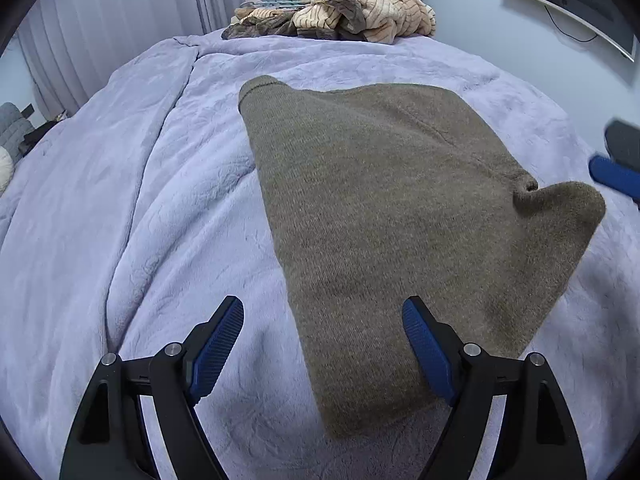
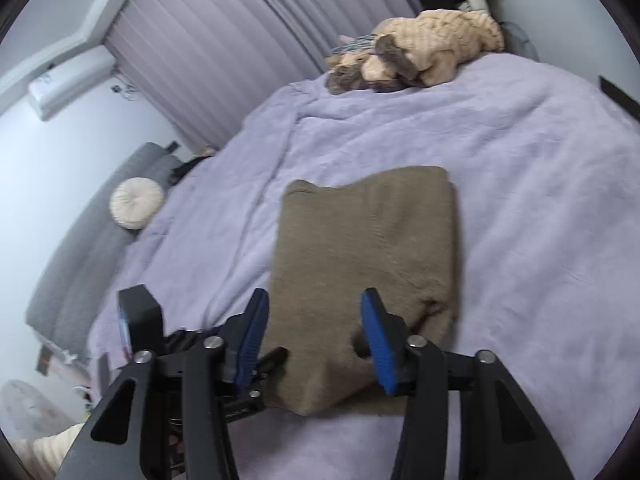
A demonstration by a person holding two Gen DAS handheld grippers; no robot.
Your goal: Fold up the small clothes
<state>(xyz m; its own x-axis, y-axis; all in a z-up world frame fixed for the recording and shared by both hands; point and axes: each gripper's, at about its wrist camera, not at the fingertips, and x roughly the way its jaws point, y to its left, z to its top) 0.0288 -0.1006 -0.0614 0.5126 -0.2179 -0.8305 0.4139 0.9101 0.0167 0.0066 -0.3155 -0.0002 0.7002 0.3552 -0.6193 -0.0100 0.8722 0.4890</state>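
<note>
So the brown knit sweater (image 1: 400,216) lies folded flat on the lavender bed blanket (image 1: 140,200), right ahead of both tools. The left hand-held gripper (image 1: 322,356) has its jaws spread wide over the sweater's near left edge, nothing pinched. The right hand-held gripper (image 2: 314,344) is also apart above the near edge. Loads of bare blanket either side; a tan fuzzy clothes pile (image 1: 352,12) sits well beyond.

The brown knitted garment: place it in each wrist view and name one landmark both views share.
Left wrist view: brown knitted garment fills the centre and right, flat on the lilac bedcover.
Right wrist view: it lies centre, running down to bottom centre.
Shared landmark: the beige striped pile at the bed's far end.
</note>
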